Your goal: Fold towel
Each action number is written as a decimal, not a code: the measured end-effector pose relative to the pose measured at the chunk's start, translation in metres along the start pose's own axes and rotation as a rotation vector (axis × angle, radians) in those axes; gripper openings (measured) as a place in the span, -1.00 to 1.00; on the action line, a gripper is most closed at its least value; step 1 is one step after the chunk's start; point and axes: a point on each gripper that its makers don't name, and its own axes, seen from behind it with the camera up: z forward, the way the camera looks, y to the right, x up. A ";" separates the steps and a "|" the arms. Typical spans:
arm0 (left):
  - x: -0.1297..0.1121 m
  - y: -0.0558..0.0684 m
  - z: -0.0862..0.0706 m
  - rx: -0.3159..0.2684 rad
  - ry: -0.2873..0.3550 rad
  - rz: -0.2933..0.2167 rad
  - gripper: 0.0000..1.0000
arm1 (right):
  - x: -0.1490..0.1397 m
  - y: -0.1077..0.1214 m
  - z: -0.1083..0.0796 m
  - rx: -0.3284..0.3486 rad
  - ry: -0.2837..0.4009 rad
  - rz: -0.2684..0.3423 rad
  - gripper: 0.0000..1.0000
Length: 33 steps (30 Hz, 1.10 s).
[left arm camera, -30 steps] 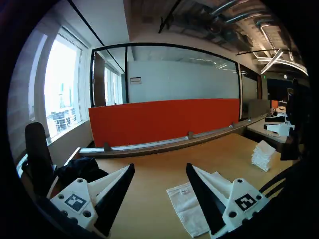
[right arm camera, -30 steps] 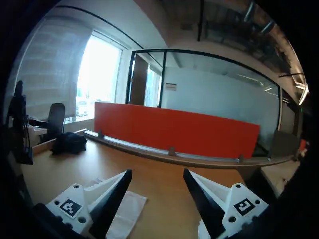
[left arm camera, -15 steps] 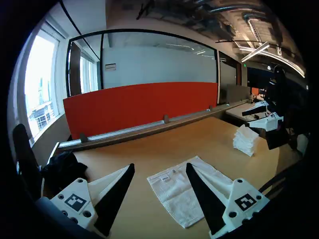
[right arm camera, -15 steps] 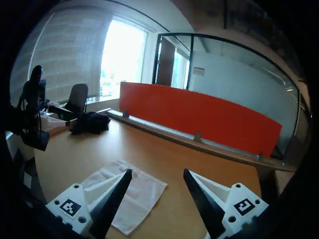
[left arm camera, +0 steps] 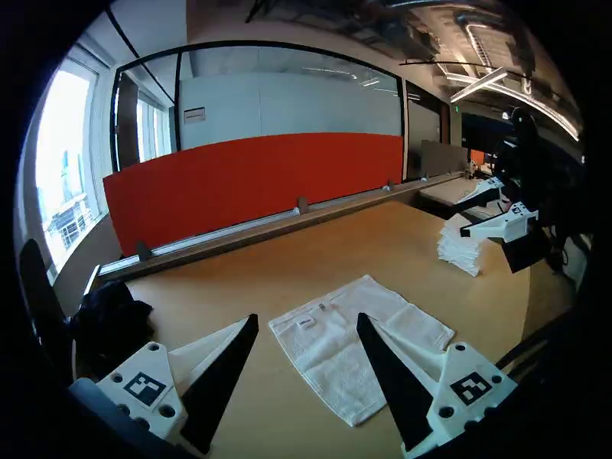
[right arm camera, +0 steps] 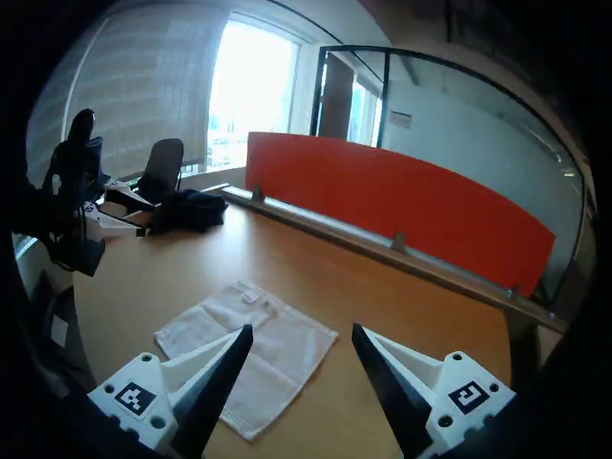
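Observation:
A white towel (left arm camera: 353, 339) lies spread flat on the wooden desk (left arm camera: 321, 252), a small tag near its far edge. My left gripper (left arm camera: 306, 359) hangs open above its near edge, nothing between the fingers. In the right gripper view the same towel (right arm camera: 252, 344) lies flat below and between the open fingers of my right gripper (right arm camera: 301, 367). The right gripper (left arm camera: 501, 218) also shows at the far right of the left gripper view, and the left gripper (right arm camera: 107, 218) at the far left of the right gripper view.
A stack of folded white towels (left arm camera: 459, 249) stands at the desk's right side. An orange divider panel (left arm camera: 252, 180) runs along the desk's back edge. A dark bundle of cloth (left arm camera: 107, 321) lies at the left end, with an office chair (right arm camera: 164, 164) behind it.
Both grippers have tilted downward and pulled back, so the whole towel has come into view on the desk. The towel itself has not moved.

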 end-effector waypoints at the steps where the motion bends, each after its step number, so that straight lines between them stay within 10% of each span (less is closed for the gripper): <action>1: -0.004 0.001 0.001 -0.002 -0.005 0.000 0.91 | -0.003 -0.001 0.001 0.003 -0.004 -0.002 1.00; 33: -0.139 0.043 0.038 -0.078 -0.223 0.028 0.91 | -0.127 -0.045 0.046 0.078 -0.194 -0.025 1.00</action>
